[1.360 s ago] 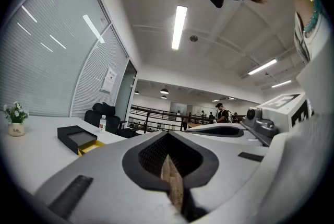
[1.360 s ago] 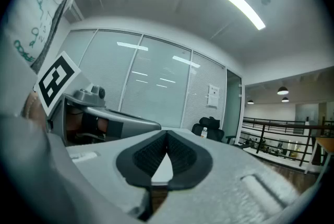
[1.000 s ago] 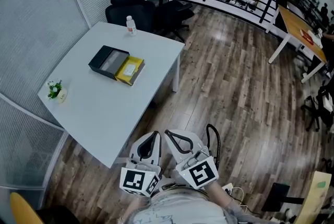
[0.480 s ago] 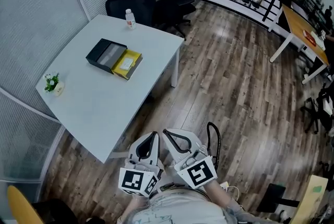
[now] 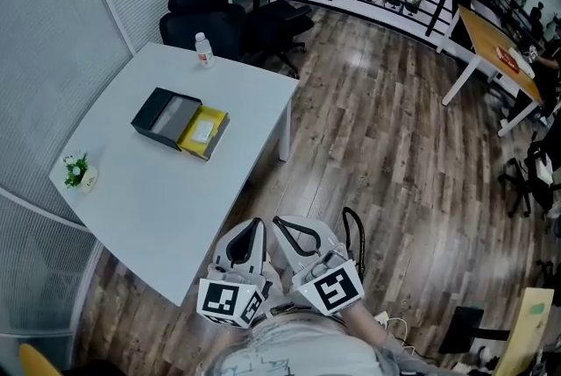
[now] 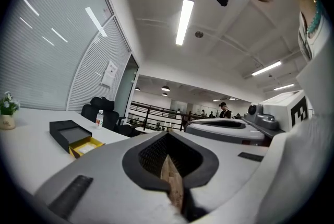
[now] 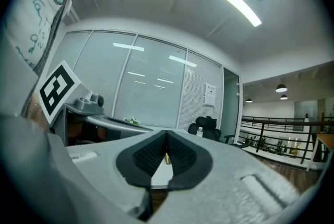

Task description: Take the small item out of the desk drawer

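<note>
While we hold the left tool (image 5: 259, 225) and right tool (image 5: 279, 223) pressed together, empty, well short of the tabletop (image 5: 166, 208) | small item (image 5: 202, 131) lies in the open yellow drawer (image 5: 220, 122) against its black case (image 5: 158, 113) | risk, we judge: reaching in unopened shoves the item or skids the case.

White rectangular tabletop (image 5: 166, 199) bears a black cardboard sleeve (image 5: 162, 116) with a yellow drawer (image 5: 217, 117). The wooden plank floor (image 5: 377, 155) is streaked brown. Left gripper (image 5: 259, 223) and right gripper (image 5: 277, 221) are pale grey, their cubes patterned in black-and-white squares.
</note>
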The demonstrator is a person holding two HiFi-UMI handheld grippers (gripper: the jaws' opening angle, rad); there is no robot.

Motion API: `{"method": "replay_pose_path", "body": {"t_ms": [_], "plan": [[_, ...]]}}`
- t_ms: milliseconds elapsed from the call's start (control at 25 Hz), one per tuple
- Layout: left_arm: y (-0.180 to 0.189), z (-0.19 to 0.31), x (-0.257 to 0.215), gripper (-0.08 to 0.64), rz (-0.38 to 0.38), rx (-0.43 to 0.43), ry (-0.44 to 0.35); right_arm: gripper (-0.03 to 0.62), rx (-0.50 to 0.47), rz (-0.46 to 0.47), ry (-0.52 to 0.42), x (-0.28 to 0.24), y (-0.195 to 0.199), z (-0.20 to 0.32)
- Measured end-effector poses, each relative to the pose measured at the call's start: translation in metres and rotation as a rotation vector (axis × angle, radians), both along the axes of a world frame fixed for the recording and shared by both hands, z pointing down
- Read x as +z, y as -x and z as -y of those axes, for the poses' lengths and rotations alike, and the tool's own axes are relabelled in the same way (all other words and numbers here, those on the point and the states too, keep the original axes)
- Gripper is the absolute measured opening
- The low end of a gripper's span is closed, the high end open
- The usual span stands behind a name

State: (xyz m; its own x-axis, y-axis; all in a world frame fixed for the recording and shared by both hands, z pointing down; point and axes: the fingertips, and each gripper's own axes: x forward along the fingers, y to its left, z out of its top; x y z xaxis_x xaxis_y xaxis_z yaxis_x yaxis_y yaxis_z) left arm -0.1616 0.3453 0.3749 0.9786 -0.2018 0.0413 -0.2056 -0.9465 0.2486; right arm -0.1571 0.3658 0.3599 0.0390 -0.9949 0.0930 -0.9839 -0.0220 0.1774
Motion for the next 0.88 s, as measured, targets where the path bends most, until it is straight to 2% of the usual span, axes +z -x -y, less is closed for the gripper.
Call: {"method": "replay_pose_path", "body": {"t_ms": [200,400,600,880], "plan": [[-0.03,0.041,-0.005,-0.003,-0.021,0.042,-0.012,0.003,0.03,0.001,-0.016,-0.007,-0.027,0.038],[-0.056,0.066,0.008,-0.003,-0.005,0.071,-0.008,0.003,0.067,-0.006,-0.008,0.0,-0.052,0.064],[-0.071,0.088,0.012,-0.003,-0.003,0.086,0.004,0.003,0.089,-0.04,0.016,0.003,-0.066,0.085],[-0.08,0.115,0.015,-0.003,-0.001,0.098,0.008,0.003,0.084,-0.037,0.017,0.004,-0.072,0.117]]}}
